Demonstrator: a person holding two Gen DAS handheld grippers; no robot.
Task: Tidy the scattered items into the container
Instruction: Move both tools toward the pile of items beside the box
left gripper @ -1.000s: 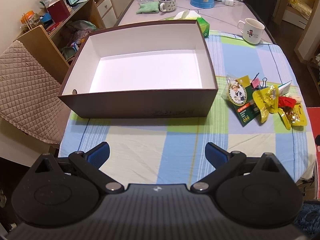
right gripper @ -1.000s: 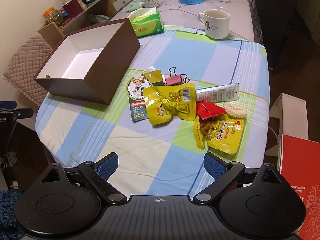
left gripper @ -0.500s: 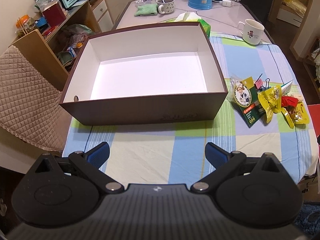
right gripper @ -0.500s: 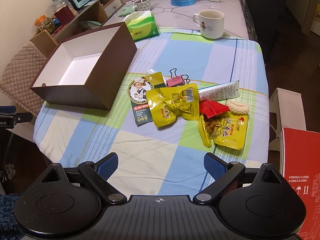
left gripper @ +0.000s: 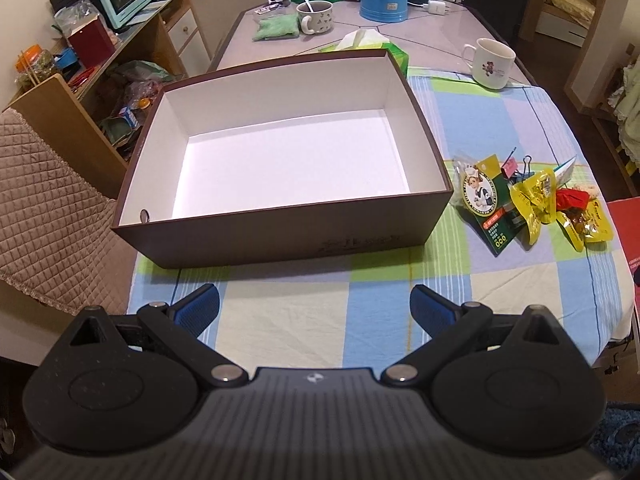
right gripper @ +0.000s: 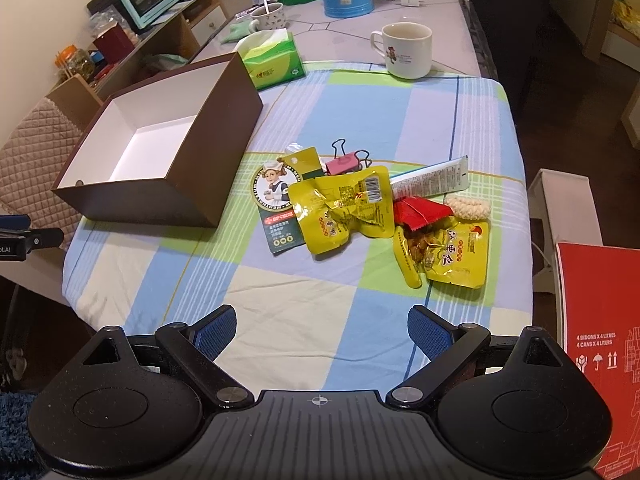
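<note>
The brown box (left gripper: 280, 224) fills the centre of the left view, its white floor bare; the items sit heaped at centre right of the right view, just beside it. The yellow snack pouches (right gripper: 344, 216) look light, crinkly and slippery, best pinched at a sealed edge; the pink binder clip (right gripper: 343, 164) is stiff; the tube (right gripper: 430, 182) lies half under them. Left gripper (left gripper: 314, 304) and right gripper (right gripper: 318, 326) both gape, holding nothing; a mug (right gripper: 408, 50) and tissue pack (right gripper: 272, 60) stand well behind.

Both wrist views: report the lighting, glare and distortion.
Left wrist view: warm indoor light, the brown box's white floor nearly blown out, fisheye bending the table's edges, corners vignetted black. Right wrist view: sharp centre, mild glare on the yellow snack packets, dark floor at right, straight edges curved.
</note>
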